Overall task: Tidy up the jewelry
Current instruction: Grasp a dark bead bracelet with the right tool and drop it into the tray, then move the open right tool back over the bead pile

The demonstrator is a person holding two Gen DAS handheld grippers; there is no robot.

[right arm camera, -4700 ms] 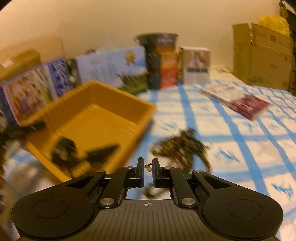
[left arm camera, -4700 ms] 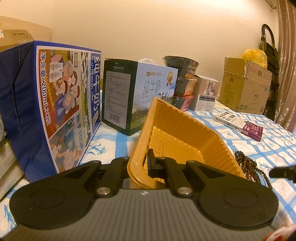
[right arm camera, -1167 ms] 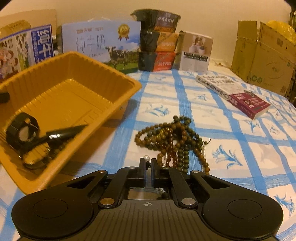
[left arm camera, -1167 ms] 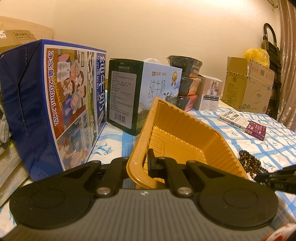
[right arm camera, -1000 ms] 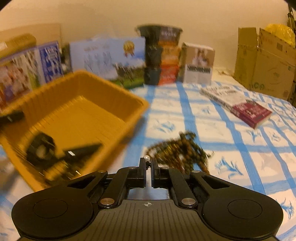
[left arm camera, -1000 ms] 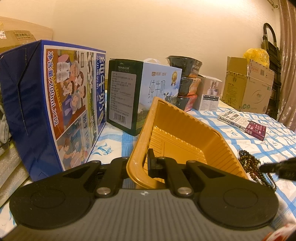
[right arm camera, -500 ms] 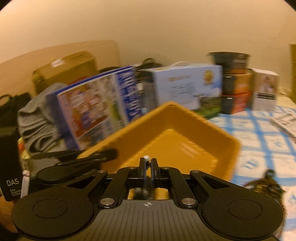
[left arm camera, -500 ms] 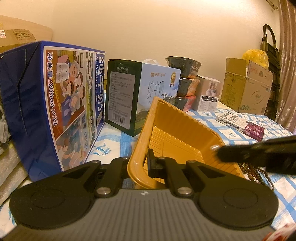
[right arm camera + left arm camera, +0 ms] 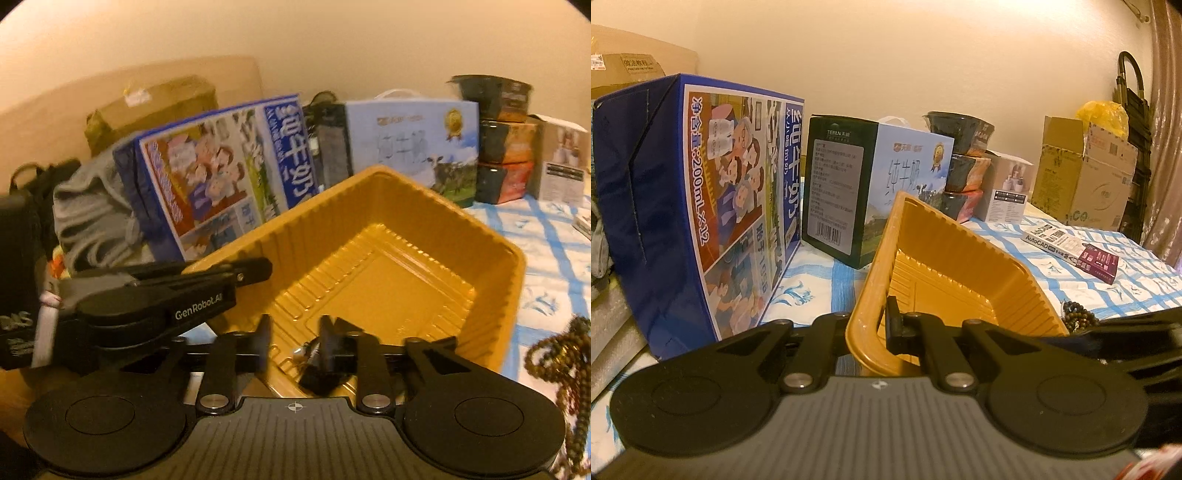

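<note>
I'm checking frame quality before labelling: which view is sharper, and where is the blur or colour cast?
Left wrist view: sharp, print on the blue milk carton readable, warm yellowish cast. Right wrist view: softer, the brown bead strand and box lettering smeared; the ribbed yellow plastic tray bends with fisheye distortion.

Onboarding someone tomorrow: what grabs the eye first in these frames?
The yellow tray fills the middle, tilted up, its near rim clamped by the left gripper. The right gripper hangs open over it, above small jewelry. Brown beads lie outside, on the blue-checked cloth.
</note>
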